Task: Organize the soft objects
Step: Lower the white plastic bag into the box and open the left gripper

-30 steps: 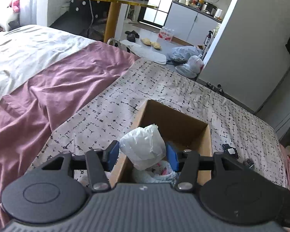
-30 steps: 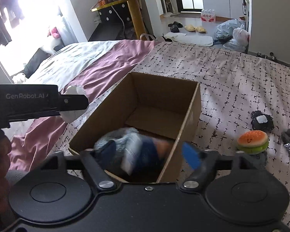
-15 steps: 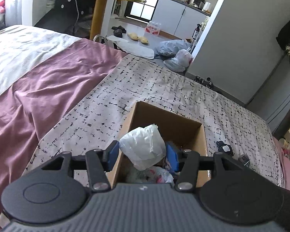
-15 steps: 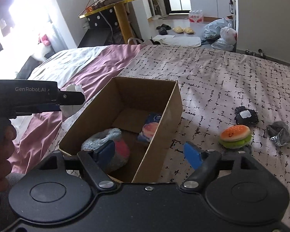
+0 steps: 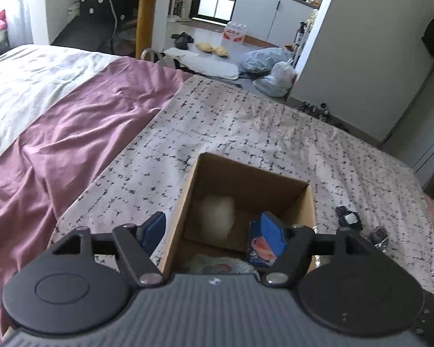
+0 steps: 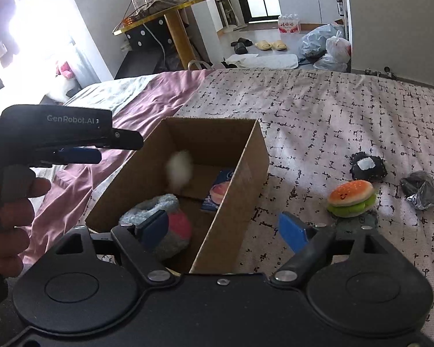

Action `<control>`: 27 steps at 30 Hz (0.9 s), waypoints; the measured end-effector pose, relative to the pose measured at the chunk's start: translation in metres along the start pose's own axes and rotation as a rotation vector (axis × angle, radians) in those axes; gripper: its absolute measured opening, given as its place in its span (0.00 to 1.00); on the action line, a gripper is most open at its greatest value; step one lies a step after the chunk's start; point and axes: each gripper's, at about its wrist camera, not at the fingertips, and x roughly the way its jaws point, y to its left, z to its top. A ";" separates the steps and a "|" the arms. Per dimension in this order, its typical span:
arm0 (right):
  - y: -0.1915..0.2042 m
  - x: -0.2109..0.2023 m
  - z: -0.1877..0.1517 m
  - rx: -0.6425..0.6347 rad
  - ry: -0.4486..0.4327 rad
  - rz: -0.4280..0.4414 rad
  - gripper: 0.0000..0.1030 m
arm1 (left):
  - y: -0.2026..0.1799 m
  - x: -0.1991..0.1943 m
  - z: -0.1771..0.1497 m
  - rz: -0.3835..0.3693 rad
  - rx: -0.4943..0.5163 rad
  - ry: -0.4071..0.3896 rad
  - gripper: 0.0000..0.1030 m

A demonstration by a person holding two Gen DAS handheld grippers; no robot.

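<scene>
Soft white bundle (image 6: 178,170) fell blurred into the cardboard box (image 6: 247,170); left claw (image 5: 214,232) and right claw (image 6: 224,230), both empty, were opening.

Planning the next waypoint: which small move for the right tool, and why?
Probably swing the right tool right toward the burger plush. Its jaws are opening with nothing held, and the plush lies on the bedspread outside the cardboard box, close to the tool's right finger. The white soft item is blurred inside the box.

Matt cardboard box (image 6: 246,173); fuzzy cloth sock (image 6: 165,217).
</scene>
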 end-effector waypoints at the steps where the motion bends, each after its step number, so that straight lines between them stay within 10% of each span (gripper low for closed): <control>1: -0.001 0.000 0.000 0.005 0.001 0.005 0.81 | 0.000 0.000 -0.001 0.009 -0.005 0.007 0.69; 27: -0.023 -0.055 0.004 0.005 -0.104 -0.010 0.96 | -0.035 -0.063 -0.032 0.067 0.015 -0.015 0.92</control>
